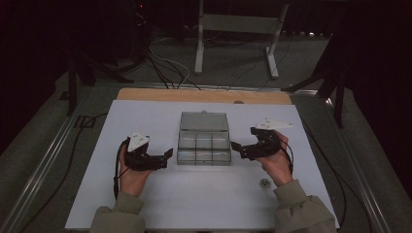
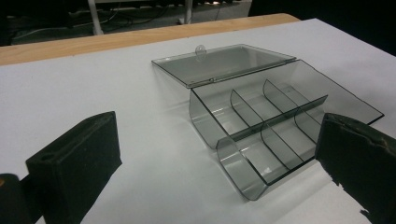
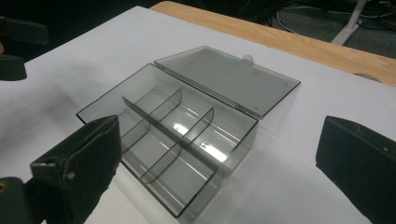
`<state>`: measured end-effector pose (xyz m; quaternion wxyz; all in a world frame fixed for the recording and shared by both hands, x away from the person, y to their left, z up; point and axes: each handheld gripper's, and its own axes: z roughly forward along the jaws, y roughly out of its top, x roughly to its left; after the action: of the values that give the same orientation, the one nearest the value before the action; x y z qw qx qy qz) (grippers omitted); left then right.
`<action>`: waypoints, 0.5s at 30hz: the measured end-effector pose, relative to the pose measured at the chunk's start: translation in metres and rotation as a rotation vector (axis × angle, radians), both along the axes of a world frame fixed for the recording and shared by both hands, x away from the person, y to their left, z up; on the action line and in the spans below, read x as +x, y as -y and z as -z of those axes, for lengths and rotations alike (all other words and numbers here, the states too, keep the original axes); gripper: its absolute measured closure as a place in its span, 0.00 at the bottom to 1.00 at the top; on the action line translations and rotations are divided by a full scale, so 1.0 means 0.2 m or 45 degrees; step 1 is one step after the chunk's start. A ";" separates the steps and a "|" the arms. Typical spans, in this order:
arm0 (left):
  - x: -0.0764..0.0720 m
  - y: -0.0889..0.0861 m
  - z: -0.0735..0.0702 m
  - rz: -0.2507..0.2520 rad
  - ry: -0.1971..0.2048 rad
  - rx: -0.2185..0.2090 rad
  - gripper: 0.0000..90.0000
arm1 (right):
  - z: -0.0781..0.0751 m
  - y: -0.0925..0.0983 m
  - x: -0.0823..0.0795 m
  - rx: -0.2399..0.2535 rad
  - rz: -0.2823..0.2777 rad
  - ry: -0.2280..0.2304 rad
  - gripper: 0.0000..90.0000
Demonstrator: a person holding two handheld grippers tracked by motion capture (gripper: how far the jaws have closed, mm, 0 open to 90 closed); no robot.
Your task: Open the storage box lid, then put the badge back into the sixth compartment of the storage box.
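High view: we hold the left tongs [image 1: 165,156] just left of a clear plastic box [image 1: 204,148] and the right tongs [image 1: 236,147] just right of it, both aimed inward at its sides. The box sits in the middle of the white table [image 1: 160,204], its lid [image 1: 204,121] swung back flat behind it, its inside split into six compartments. Both tongs stand wide open and grip nothing; in the left gripper view and the right gripper view the jaws frame the box without touching it. A small round object [image 1: 265,183] lies near our right hand [image 1: 274,162].
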<state>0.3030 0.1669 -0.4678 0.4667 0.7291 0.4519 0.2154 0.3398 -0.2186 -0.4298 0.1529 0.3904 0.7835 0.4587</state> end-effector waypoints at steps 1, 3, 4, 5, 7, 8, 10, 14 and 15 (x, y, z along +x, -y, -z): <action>0.00 0.00 0.00 -0.004 -0.003 -0.003 0.01 | 0.00 0.00 0.00 0.001 0.000 0.003 0.01; 0.00 0.00 0.00 -0.003 -0.004 -0.001 0.01 | 0.00 0.02 -0.01 0.011 0.007 0.006 0.01; 0.00 0.00 0.00 -0.004 -0.004 0.000 0.01 | 0.01 0.02 -0.02 0.014 0.011 0.003 0.01; 0.00 0.00 0.00 -0.004 -0.004 0.000 0.01 | 0.01 0.02 -0.02 0.014 0.011 0.003 0.01; 0.00 0.00 0.00 -0.007 0.000 0.000 0.01 | 0.02 0.04 -0.03 0.010 0.012 -0.010 0.01; 0.00 0.00 0.00 -0.009 0.001 -0.002 0.01 | 0.02 0.05 -0.03 0.010 0.014 -0.014 0.01; 0.00 0.00 0.00 -0.012 0.002 -0.003 0.01 | 0.03 0.06 -0.04 0.011 0.018 -0.019 0.01; 0.00 -0.01 0.00 -0.014 0.004 -0.006 0.01 | 0.03 0.09 -0.04 0.003 0.026 -0.024 0.01; 0.00 -0.01 0.00 -0.015 0.006 -0.003 0.01 | 0.03 0.10 -0.05 0.002 0.029 -0.025 0.01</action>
<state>0.3023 0.1682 -0.4681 0.4675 0.7254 0.4553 0.2192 0.3302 -0.2380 -0.4361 0.1500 0.4041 0.7800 0.4537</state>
